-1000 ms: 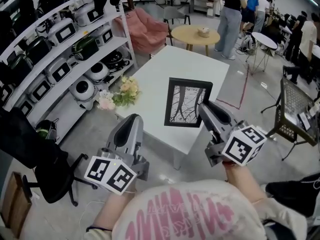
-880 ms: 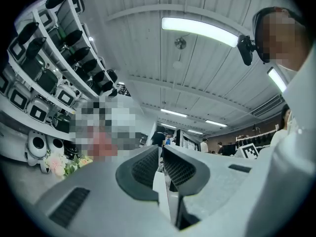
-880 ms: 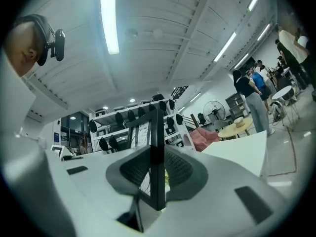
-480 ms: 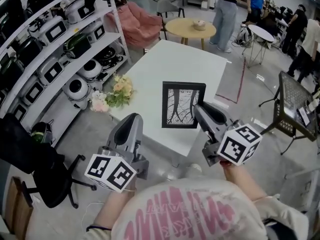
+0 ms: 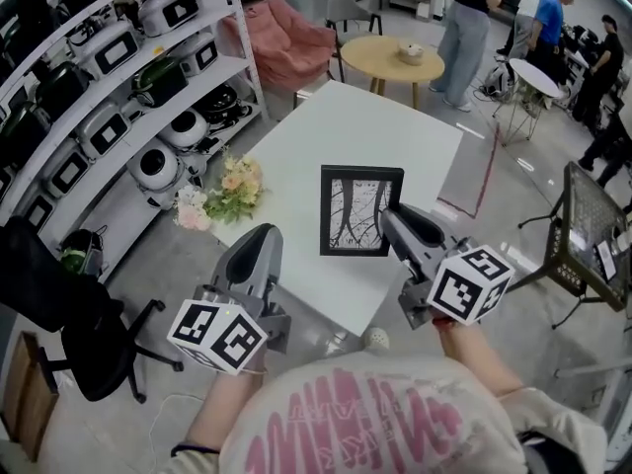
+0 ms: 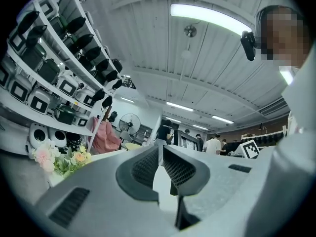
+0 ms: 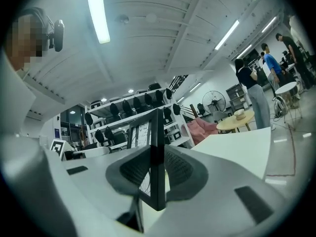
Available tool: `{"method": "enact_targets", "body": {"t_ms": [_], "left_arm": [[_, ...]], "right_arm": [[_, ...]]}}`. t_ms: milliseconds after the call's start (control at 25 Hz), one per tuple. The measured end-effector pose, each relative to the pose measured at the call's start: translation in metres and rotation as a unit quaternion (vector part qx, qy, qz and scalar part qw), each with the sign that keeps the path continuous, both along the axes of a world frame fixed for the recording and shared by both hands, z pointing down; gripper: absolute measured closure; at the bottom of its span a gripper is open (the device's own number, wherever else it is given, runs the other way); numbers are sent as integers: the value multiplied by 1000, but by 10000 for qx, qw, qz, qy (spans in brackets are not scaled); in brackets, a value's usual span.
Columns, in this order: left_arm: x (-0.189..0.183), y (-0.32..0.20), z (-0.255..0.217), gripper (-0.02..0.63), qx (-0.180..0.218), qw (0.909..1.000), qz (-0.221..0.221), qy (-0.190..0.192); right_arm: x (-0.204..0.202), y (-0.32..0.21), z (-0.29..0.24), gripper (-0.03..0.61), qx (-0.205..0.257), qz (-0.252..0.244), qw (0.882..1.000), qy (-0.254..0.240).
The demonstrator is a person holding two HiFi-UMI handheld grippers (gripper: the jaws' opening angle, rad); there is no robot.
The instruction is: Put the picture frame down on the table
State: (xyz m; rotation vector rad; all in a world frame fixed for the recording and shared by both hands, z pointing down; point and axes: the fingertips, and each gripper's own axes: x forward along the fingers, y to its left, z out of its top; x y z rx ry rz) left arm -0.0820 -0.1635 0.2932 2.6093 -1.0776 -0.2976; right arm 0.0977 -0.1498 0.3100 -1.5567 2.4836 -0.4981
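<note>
A black picture frame (image 5: 360, 210) with a branch-like print is held above the near part of the white table (image 5: 326, 126), its face toward the head camera. My right gripper (image 5: 387, 213) is shut on the frame's right edge near the lower corner. In the right gripper view the frame's edge (image 7: 157, 132) stands upright between the two pads of the right gripper (image 7: 157, 154). Down at the lower left, off the table's near edge, my left gripper (image 5: 259, 237) points toward the table. Its jaws stand together with nothing between them, as the left gripper view shows for the left gripper (image 6: 161, 149).
A bunch of flowers (image 5: 232, 188) lies by the table's left edge. Shelves of kitchen appliances (image 5: 99, 97) run along the left. A round wooden table (image 5: 405, 62) and standing people (image 5: 474, 8) are beyond. A black mesh chair (image 5: 592, 235) is at right, an office chair (image 5: 59, 304) at left.
The frame and my right gripper have shifted a little to the left in view, still over the table's near part. The left gripper has stayed put.
</note>
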Motion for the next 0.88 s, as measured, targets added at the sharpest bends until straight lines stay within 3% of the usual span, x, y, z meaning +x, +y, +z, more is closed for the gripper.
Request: {"method": "enact_targets", "body": {"t_ms": [440,880], "left_arm": [[30,-45,34,583,-425,9979,-433,-212],[33,-64,54,583,-596,9933,-976,-188]], "right_arm": [[29,-73,20,489,-341,-494,9979,224],[29,-128,80,489,-894,-1107,9877,641]]}}
